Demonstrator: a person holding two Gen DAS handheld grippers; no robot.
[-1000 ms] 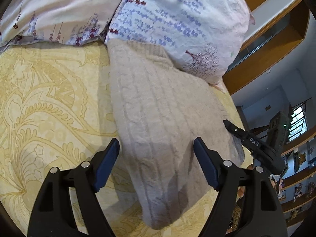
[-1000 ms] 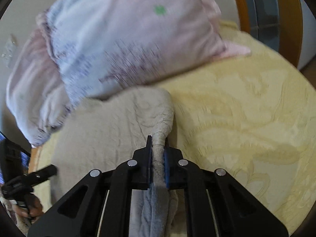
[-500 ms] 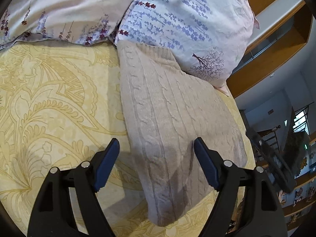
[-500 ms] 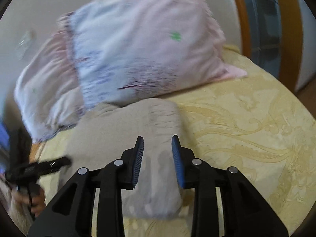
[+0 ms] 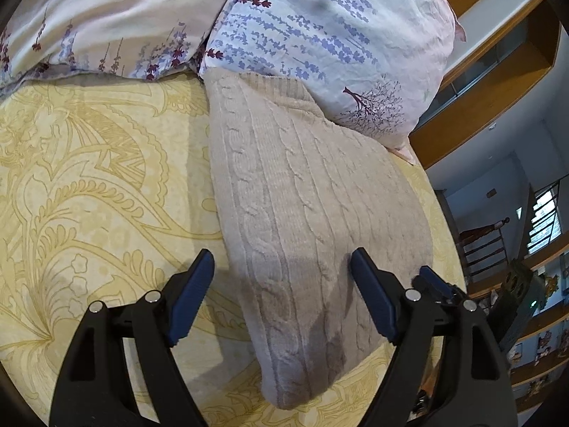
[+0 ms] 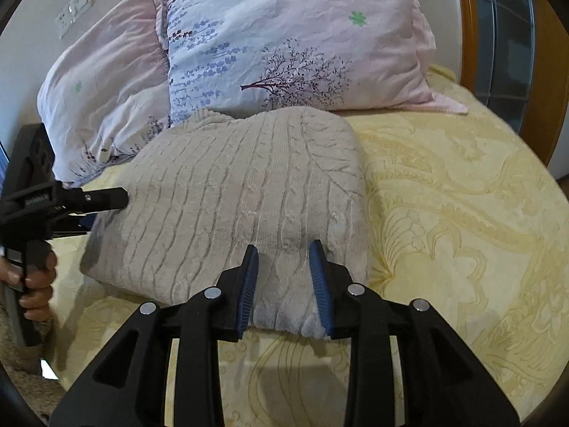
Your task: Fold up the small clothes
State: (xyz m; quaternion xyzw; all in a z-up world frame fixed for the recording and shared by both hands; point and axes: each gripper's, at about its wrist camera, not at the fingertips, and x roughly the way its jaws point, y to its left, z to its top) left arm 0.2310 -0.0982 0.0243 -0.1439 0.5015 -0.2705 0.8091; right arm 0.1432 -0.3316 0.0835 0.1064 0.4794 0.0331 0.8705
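Observation:
A beige cable-knit sweater [image 5: 302, 213] lies folded into a thick rectangle on the yellow patterned bedspread [image 5: 89, 195], its far end against the pillows. It also shows in the right wrist view [image 6: 242, 192]. My left gripper [image 5: 282, 277] is open and empty, its jaws wide apart above the sweater's near end. My right gripper [image 6: 284, 270] is open and empty, its jaws straddling the sweater's near edge without holding it. The left gripper also shows at the left of the right wrist view [image 6: 106, 197], beside the sweater's left side.
Two floral pillows [image 6: 284, 42] lean at the head of the bed behind the sweater. A wooden bed frame [image 6: 466, 28] runs along the right. The bed's edge [image 5: 441, 249] drops off to the right of the sweater in the left wrist view.
My right gripper let go of the sweater fold, opened and drew back. The sweater now lies flat and folded. My left gripper stayed open and shifted slightly.

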